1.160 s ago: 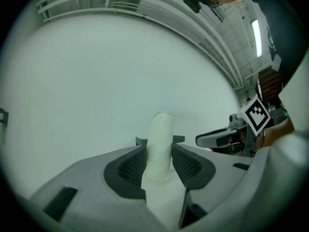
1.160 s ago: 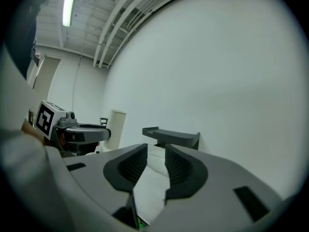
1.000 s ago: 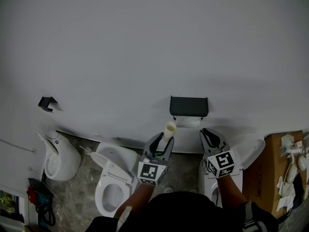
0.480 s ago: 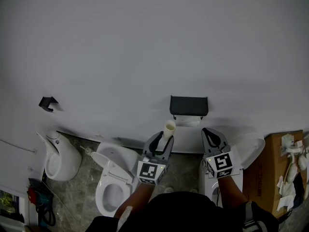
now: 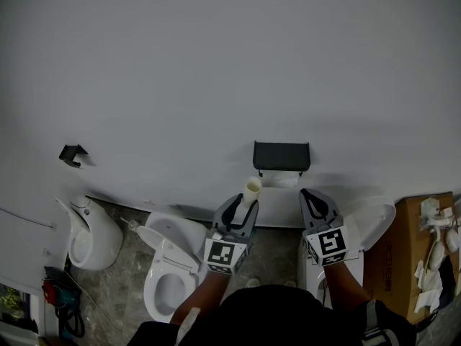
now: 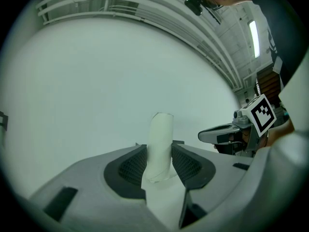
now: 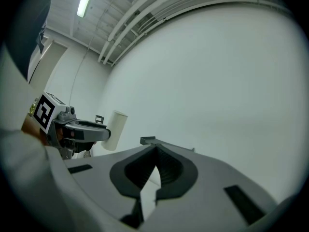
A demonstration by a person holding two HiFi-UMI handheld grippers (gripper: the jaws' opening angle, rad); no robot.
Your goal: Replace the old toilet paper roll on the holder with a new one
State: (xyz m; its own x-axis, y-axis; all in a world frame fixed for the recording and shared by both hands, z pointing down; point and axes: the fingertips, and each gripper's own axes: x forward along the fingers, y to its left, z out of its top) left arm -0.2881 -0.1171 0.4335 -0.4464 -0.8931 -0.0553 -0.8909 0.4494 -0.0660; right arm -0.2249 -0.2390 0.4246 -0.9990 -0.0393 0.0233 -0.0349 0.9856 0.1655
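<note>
A black paper holder (image 5: 282,156) hangs on the white wall, with a strip of white paper (image 5: 280,182) showing under its cover. My left gripper (image 5: 243,205) is shut on a bare cardboard tube (image 5: 251,191), which stands upright just left of and below the holder. In the left gripper view the tube (image 6: 160,141) sits squeezed between both pads (image 6: 131,166). My right gripper (image 5: 310,195) is shut and empty, just below the holder's right half. In the right gripper view its jaws (image 7: 155,149) meet with nothing between them, and the tube (image 7: 115,129) shows to the left.
A white toilet (image 5: 167,269) with its seat raised stands at the lower left, a smaller white fixture (image 5: 90,236) further left. A black hook (image 5: 70,153) is on the wall. A second toilet's lid (image 5: 373,225) and a cardboard box (image 5: 421,265) with scraps lie at the right.
The right gripper's jaws have closed fully and the gripper has rolled slightly. The left gripper and the tube have stayed where they were.
</note>
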